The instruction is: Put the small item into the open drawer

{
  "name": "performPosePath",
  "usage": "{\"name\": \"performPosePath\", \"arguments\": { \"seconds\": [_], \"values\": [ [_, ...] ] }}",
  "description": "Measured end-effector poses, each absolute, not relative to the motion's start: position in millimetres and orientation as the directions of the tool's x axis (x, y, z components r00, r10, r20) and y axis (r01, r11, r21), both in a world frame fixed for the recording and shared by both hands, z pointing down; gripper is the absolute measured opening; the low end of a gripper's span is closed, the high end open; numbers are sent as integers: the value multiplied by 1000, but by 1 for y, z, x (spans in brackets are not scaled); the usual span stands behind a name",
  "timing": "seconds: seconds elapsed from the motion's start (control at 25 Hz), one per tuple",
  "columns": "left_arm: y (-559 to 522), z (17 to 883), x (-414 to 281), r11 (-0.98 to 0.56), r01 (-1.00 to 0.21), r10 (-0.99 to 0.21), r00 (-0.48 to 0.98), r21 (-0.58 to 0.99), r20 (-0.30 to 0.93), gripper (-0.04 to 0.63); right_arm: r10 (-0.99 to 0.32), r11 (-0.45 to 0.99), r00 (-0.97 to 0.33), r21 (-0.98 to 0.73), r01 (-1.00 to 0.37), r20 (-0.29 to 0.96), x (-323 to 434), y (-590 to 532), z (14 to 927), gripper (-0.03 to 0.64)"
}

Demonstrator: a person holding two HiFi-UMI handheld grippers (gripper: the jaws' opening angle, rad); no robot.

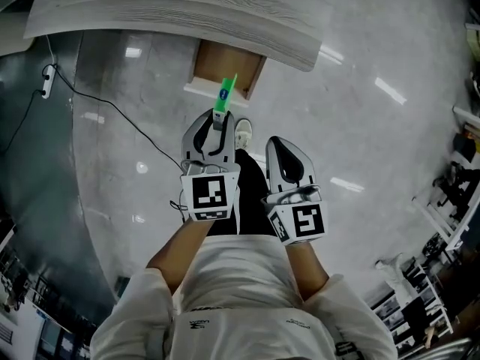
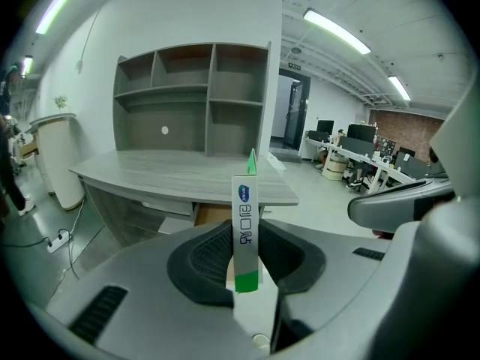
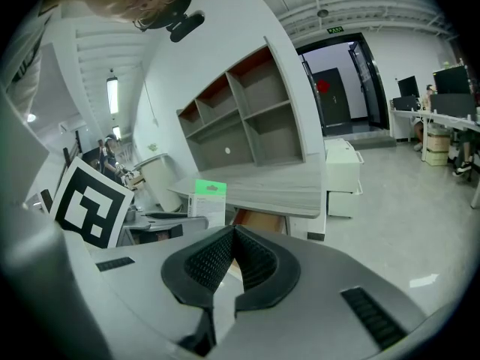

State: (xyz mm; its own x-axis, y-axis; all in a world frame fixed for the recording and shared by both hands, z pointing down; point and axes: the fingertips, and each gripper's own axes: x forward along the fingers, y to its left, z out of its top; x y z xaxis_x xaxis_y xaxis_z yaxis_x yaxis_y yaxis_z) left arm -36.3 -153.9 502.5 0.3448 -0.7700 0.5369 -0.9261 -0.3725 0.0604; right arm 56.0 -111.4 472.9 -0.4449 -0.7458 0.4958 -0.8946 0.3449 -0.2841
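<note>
**Entry: slim carton held at the open drawer, desk station**

- Power strip: lay on the grey floor at far left. A black cable ran from it toward the person's feet.
- Desk: grey wood-grain top across the upper part of the head view. The left gripper view showed an open-fronted shelf unit standing on it, its compartments bare.
- Left gripper: clenched on the small carton, with a pad pressing on each flat side.
- Small carton: white with a green end and blue print, standing upright between the jaws and projecting well past their tips. It was carried in the air, clear of the floor. In the head view its green tip overlapped the front edge of the drawer; it was not inside.
- Open drawer: pulled out from under the desk's front edge, brown wooden interior showing, directly beyond the carton.
- Shoe: white, on the floor just beside the left gripper's jaws.
- Right gripper: jaws pressed together with nothing between them, held just right of the left gripper and apart from the carton.
</note>
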Motion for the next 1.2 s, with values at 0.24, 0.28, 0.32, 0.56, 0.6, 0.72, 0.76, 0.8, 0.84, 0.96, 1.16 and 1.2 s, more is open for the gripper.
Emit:
{"name": "performPosePath", "arguments": {
  "seconds": [0.24, 0.28, 0.32, 0.56, 0.6, 0.72, 0.76, 0.8, 0.84, 0.96, 1.16, 1.2],
  "values": [
    [-169, 531, -38, -358, -932, -763, 330, 61, 556, 100, -742, 324, -437, -299, -898, 509, 56, -118, 493, 32],
    [-172, 536, -39, -355, -933, -763, 326, 60, 559, 100, -741, 321, -435, -299, -898, 511, 56, -120, 497, 32],
    [-175, 541, -40, -352, -934, -762, 323, 59, 561, 100, -741, 319, -434, -300, -899, 513, 57, -122, 500, 32],
    [-189, 566, -47, -336, -940, -756, 305, 55, 579, 100, -733, 315, -433, -302, -900, 525, 55, -126, 516, 32],
    [-191, 570, -48, -334, -941, -754, 302, 56, 584, 100, -731, 314, -433, -303, -900, 528, 55, -126, 518, 32],
    [-194, 584, -48, -328, -943, -743, 298, 62, 600, 100, -727, 310, -432, -306, -900, 533, 56, -128, 525, 32],
    [-195, 589, -46, -331, -942, -738, 300, 64, 605, 100, -727, 309, -432, -307, -900, 534, 57, -128, 527, 32],
    [-195, 593, -44, -335, -940, -733, 304, 67, 609, 100, -726, 308, -432, -308, -900, 535, 59, -129, 529, 32],
    [-196, 597, -41, -338, -939, -728, 308, 69, 612, 100, -725, 308, -432, -308, -900, 536, 60, -129, 530, 32],
    [-199, 609, -38, -344, -936, -717, 311, 72, 623, 100, -718, 311, -437, -313, -898, 542, 60, -129, 534, 32],
    [-206, 630, -30, -357, -931, -687, 315, 73, 655, 100, -708, 312, -444, -320, -894, 550, 62, -131, 541, 32],
    [-206, 634, -29, -359, -931, -682, 314, 72, 661, 100, -705, 314, -445, -320, -894, 552, 63, -131, 542, 32]
  ]
}}
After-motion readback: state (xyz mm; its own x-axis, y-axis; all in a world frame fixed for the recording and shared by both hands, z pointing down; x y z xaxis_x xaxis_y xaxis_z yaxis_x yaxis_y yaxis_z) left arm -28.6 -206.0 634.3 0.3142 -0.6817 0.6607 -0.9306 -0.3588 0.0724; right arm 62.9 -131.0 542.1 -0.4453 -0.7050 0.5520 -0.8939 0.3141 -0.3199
